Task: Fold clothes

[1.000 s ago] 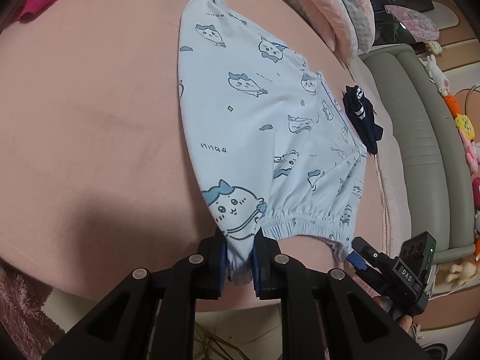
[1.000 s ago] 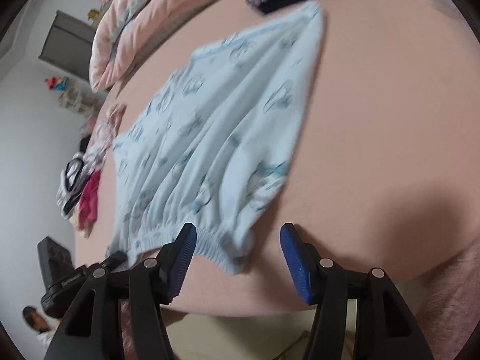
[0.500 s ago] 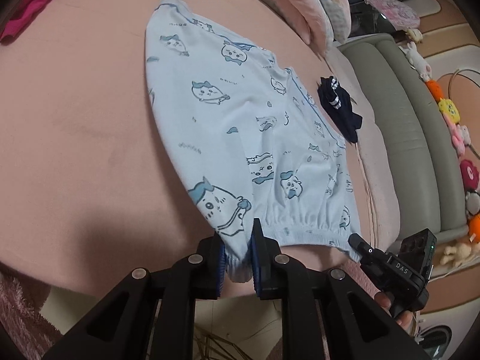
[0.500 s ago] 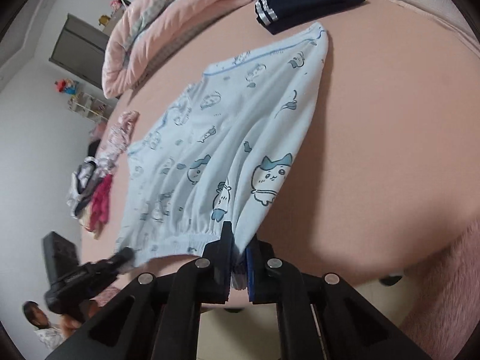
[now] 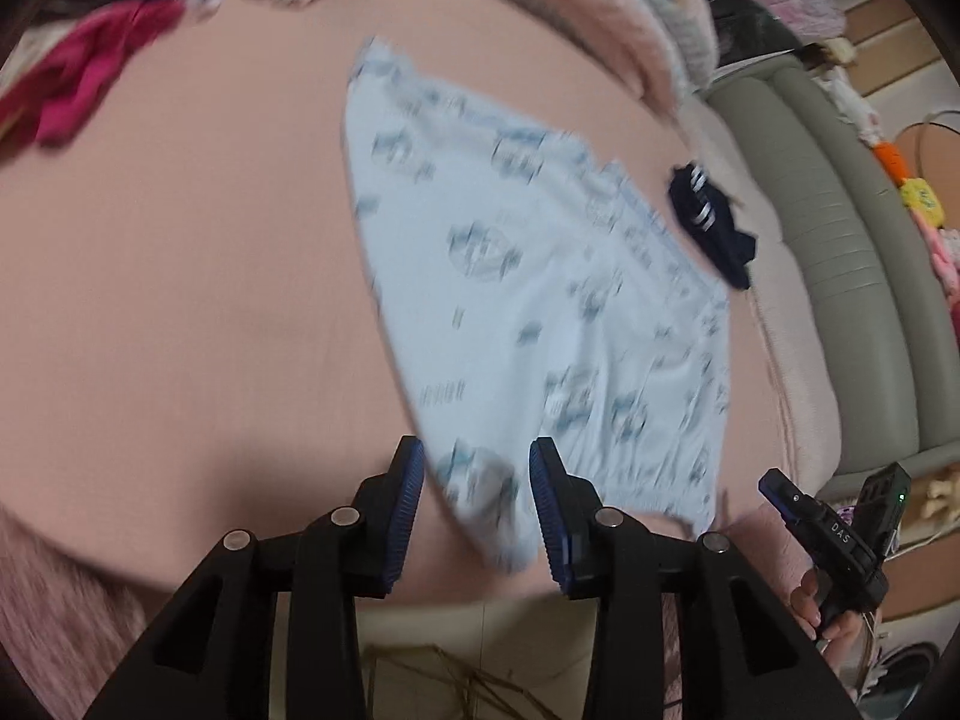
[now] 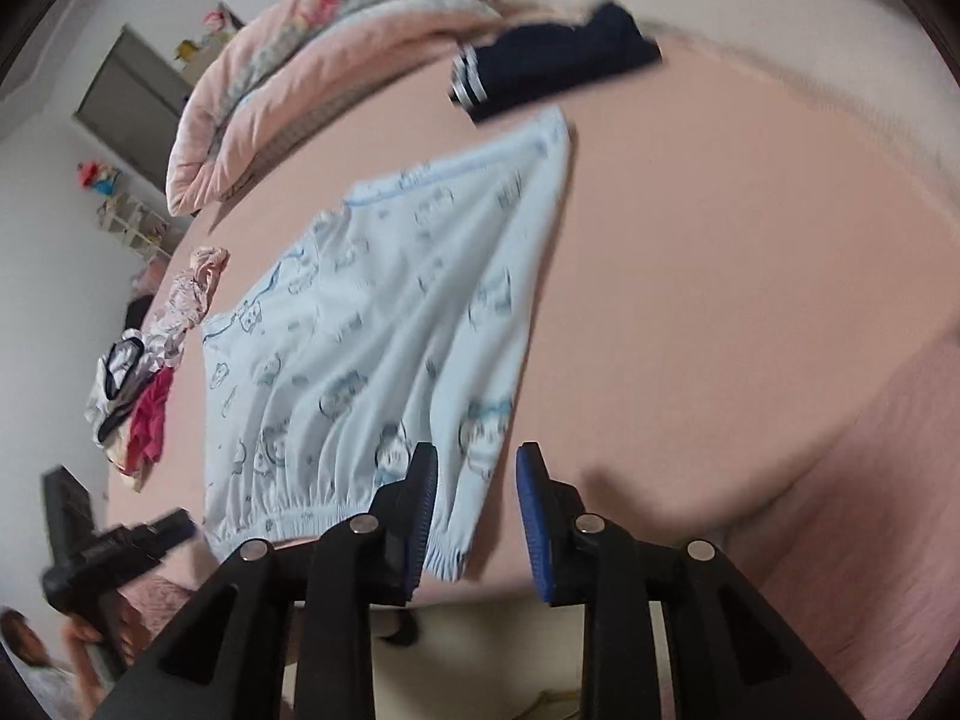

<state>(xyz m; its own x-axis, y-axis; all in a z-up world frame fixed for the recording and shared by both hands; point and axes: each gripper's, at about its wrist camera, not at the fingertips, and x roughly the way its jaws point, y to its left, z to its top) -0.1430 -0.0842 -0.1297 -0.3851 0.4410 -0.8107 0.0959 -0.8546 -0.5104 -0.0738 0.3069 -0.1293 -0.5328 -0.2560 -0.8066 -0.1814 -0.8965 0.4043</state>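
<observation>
Now both tongs, left (image 5: 477, 501) and right (image 6: 474, 519), have just spread, pinching nothing; the shorts' (image 5: 540, 312) waistband lies between them, bare bed (image 6: 750, 276) beside.

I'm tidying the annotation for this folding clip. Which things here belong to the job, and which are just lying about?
Job:
- light blue printed shorts, flat on the bed
- left tool, just opened off the waistband
- right tool, likewise

Lying about:
- navy garment
- mixed clothes pile
- rolled pink quilt
</observation>
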